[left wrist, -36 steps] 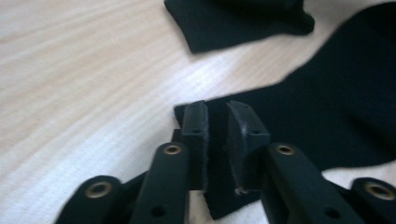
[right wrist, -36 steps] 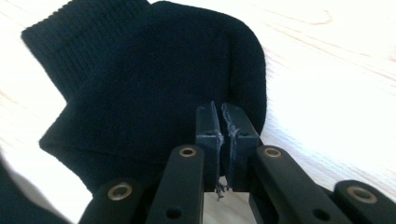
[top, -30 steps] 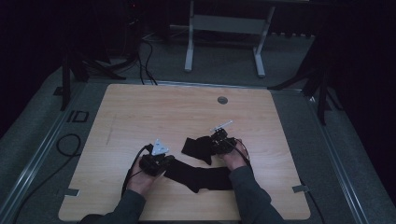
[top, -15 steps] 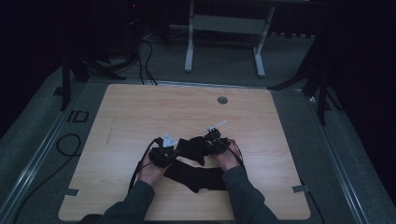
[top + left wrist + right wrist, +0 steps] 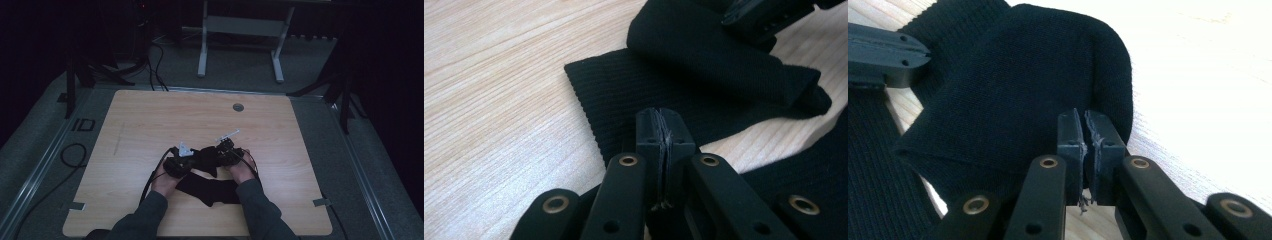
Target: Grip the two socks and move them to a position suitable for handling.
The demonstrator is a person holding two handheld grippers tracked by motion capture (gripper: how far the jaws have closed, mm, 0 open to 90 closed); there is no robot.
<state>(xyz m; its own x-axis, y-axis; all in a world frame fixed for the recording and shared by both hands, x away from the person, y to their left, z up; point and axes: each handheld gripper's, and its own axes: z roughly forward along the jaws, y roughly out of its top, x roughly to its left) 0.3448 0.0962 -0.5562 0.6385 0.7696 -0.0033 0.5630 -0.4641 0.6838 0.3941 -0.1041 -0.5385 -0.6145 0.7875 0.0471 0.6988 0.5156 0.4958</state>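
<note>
While both grippers pinch it, black ribbed knit cloth (image 5: 207, 189) lies folded low in the frame.
Left gripper (image 5: 665, 131) and right gripper (image 5: 1090, 131) fingers clamp cloth, over pale wood-grain surface (image 5: 150, 120).

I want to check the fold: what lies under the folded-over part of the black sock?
Under the folded part lies the sock's own ribbed cuff, resting on the wooden table. What the fold covers further in cannot be seen.

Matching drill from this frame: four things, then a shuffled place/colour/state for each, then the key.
1. left gripper
2. black sock
3. table
4. round grommet

A. light wood top
B. set in the table's far side
C. jaws shut, over ribbed fabric
D. lying flat between the forearms

Pairs: 1-C, 2-D, 3-A, 4-B
</note>
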